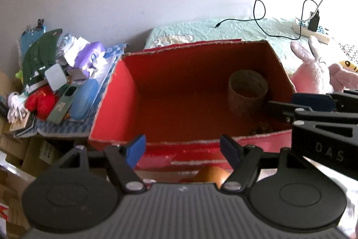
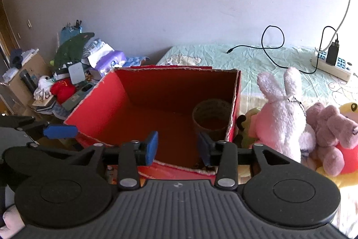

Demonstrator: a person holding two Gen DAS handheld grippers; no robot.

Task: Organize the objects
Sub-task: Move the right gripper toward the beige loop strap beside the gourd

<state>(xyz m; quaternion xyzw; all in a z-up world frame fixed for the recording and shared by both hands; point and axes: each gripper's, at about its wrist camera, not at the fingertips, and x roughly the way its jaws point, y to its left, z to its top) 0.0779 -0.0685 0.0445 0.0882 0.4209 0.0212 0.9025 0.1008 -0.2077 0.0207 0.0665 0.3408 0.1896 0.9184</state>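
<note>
A red cardboard box (image 1: pixel 116 91) stands open on the bed, also in the right wrist view (image 2: pixel 96 109). Inside at its right far corner stands a brown cardboard roll (image 1: pixel 247 91), also in the right wrist view (image 2: pixel 212 120). My left gripper (image 1: pixel 183 149) is open and empty at the box's near wall. My right gripper (image 2: pixel 177 146) is open and empty over the box's near right part; it shows in the left wrist view (image 1: pixel 313 104) at the right. A pink plush rabbit (image 2: pixel 282 113) and a mauve plush toy (image 2: pixel 333 133) lie right of the box. An orange round object (image 1: pixel 211 175) sits below the left gripper.
A pile of clutter (image 2: pixel 73 73) with a red pouch (image 2: pixel 62 89) and a purple pack (image 2: pixel 111 61) lies left of the box. A power strip (image 2: pixel 331 66) and a black cable (image 2: pixel 273 46) lie on the green bedspread (image 2: pixel 257 59) behind. A yellow plush (image 2: pixel 349 109) is at the far right.
</note>
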